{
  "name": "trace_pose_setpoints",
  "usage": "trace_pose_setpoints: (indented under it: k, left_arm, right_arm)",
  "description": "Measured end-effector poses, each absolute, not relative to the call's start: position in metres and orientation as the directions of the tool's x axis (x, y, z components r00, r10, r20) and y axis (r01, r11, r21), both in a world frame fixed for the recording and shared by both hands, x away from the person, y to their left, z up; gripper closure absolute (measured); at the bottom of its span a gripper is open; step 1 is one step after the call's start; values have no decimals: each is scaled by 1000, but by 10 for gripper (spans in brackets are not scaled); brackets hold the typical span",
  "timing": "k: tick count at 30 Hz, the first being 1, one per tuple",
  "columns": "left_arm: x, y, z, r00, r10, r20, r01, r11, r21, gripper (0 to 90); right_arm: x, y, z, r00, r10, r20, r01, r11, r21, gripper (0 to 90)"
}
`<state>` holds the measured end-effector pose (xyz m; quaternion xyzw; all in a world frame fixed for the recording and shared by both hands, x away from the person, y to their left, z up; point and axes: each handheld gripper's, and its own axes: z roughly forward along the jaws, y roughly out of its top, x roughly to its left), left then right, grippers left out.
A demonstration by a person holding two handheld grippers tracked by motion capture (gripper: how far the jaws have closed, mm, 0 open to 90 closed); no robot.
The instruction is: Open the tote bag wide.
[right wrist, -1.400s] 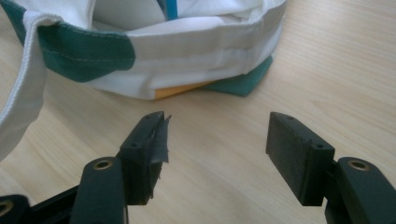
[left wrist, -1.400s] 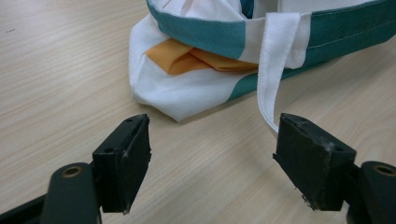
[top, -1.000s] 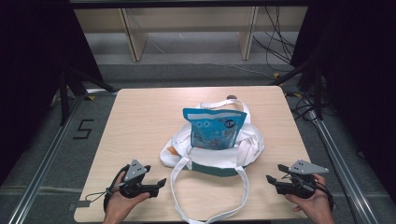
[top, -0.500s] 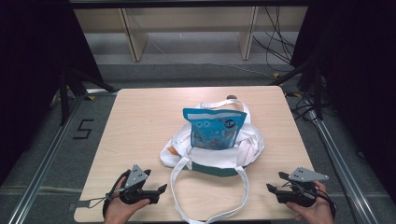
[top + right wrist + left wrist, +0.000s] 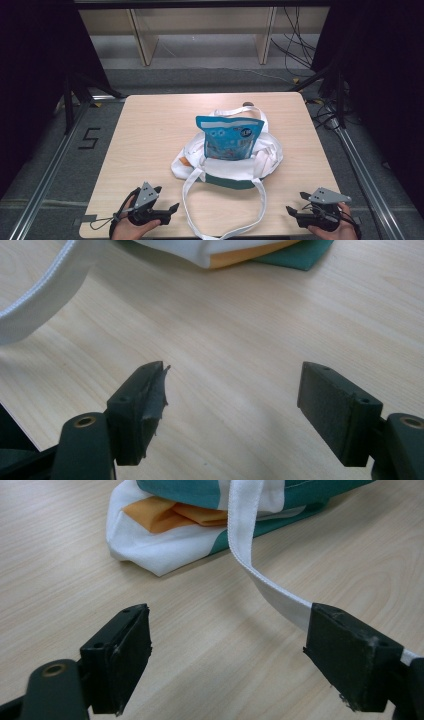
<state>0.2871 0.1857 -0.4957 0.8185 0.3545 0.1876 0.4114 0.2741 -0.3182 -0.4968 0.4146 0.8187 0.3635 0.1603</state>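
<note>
A light wooden table [image 5: 150, 150] takes up the middle and lower part of the high view, and a crumpled white, green and orange cloth tote bag [image 5: 227, 167] lies on it just right of centre. A blue plastic snack pouch [image 5: 228, 136] rests on top of the bag, and the bag's long white strap handle [image 5: 220, 220] loops from it toward the bottom edge of the frame. The left black two-jaw gripper [image 5: 172, 209] sits at the lower left of the frame beside that loop, and the right black two-jaw gripper [image 5: 291, 214] at the lower right, with the loop between them.

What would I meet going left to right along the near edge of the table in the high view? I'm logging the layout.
left gripper → white strap loop of the cloth bag → right gripper, all over the table.
</note>
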Motion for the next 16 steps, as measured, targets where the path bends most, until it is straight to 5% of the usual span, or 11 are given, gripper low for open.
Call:
trace_pose_setpoints:
  k: [16]
  left_arm:
    - [288, 185, -499, 657, 754, -12, 441, -371, 817, 176]
  right_arm:
    - [278, -322, -498, -618, 786, -2, 536, 423, 731, 281]
